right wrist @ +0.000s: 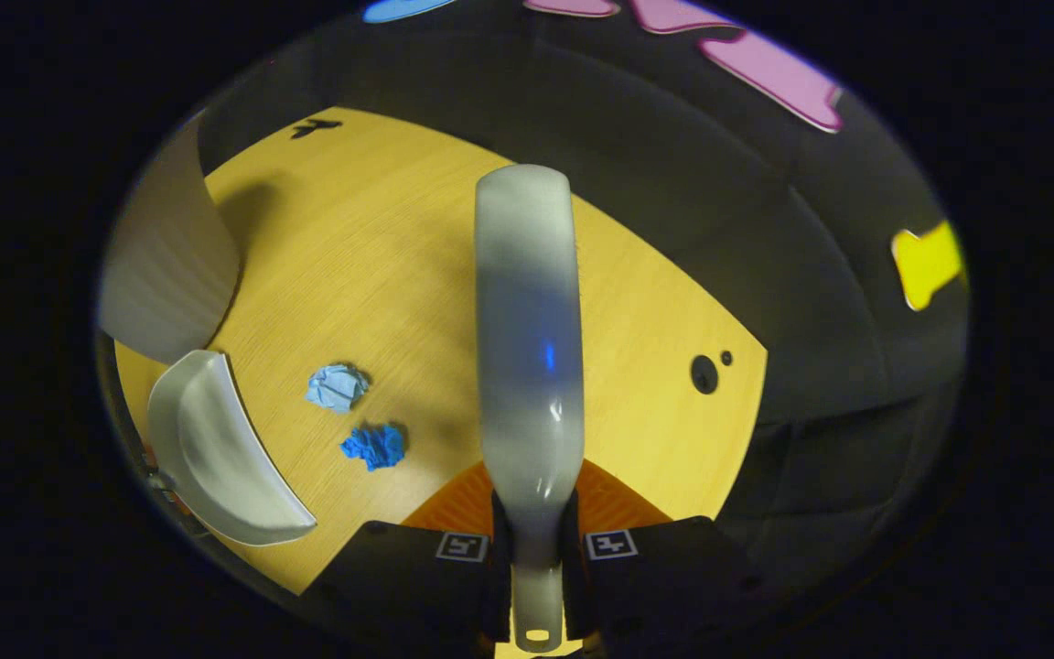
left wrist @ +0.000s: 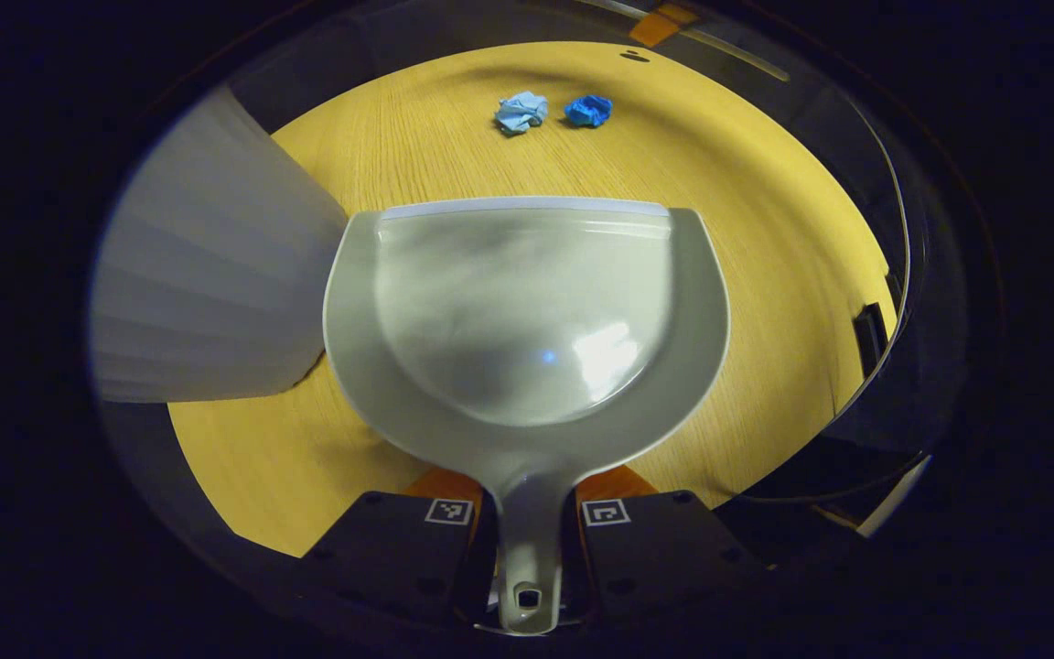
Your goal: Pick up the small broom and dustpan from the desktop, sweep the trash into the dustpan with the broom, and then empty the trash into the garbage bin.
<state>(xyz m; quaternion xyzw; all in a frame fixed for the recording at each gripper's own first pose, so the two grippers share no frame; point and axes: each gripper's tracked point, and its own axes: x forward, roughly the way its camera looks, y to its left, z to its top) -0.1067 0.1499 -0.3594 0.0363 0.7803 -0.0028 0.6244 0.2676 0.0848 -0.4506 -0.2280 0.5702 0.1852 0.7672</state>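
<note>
Between the fingers of my left gripper (left wrist: 528, 540), in the left gripper view, I am clamping the narrow handle of the dustpan (left wrist: 527, 320), both fingers pressing on it. It is a pale grey, glossy pan with a rounded back, a hanging hole at the handle's end and a straight front lip, and it is hovering over the yellow wooden desktop (left wrist: 765, 256). Beyond the lip two crumpled paper balls are lying side by side, a light blue one (left wrist: 520, 112) and a darker blue one (left wrist: 589, 110). A pale ribbed garbage bin (left wrist: 207, 265) is standing just to the pan's left.

My right gripper (right wrist: 536, 549), in the right gripper view, is gripping the broom (right wrist: 527, 339) by its handle; I am seeing its smooth, grey, elongated back pointing away over the desktop.
</note>
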